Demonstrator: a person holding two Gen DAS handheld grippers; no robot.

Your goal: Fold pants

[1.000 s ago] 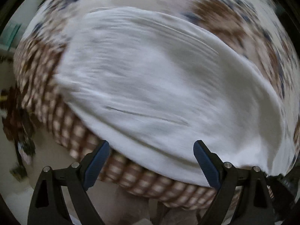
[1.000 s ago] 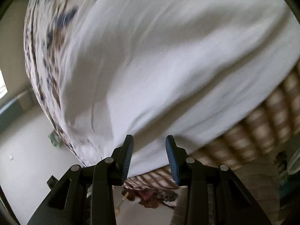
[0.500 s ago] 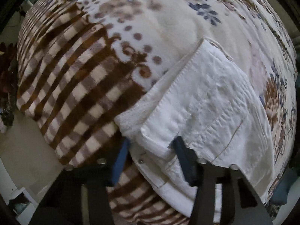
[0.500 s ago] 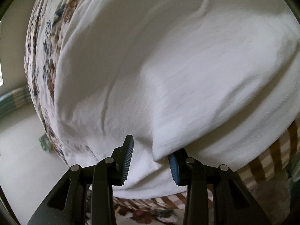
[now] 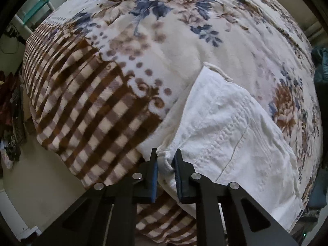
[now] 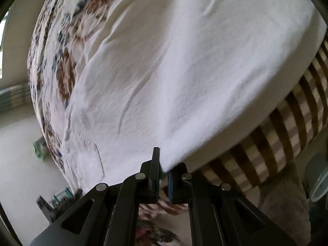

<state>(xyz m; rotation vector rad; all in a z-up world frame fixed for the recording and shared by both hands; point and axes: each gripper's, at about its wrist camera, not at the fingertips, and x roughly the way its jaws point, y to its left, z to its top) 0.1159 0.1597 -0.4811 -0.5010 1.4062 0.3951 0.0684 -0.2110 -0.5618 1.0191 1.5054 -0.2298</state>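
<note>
Blanketed bed (image 5: 114, 106) — white pants (image 5: 235, 135)

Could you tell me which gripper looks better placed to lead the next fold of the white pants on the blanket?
Probably the left gripper: closing on a seamed corner of the white cotton pants, with bare flowered fleece blanket ahead. The right gripper only pinches a plain edge.

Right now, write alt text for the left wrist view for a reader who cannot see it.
The left gripper is closing its blue-padded jaws on a bunched corner of the white pants, which lie folded on a bed. Under them spreads a plush blanket, brown checked on the left and cream with blue and brown flowers beyond.
</note>
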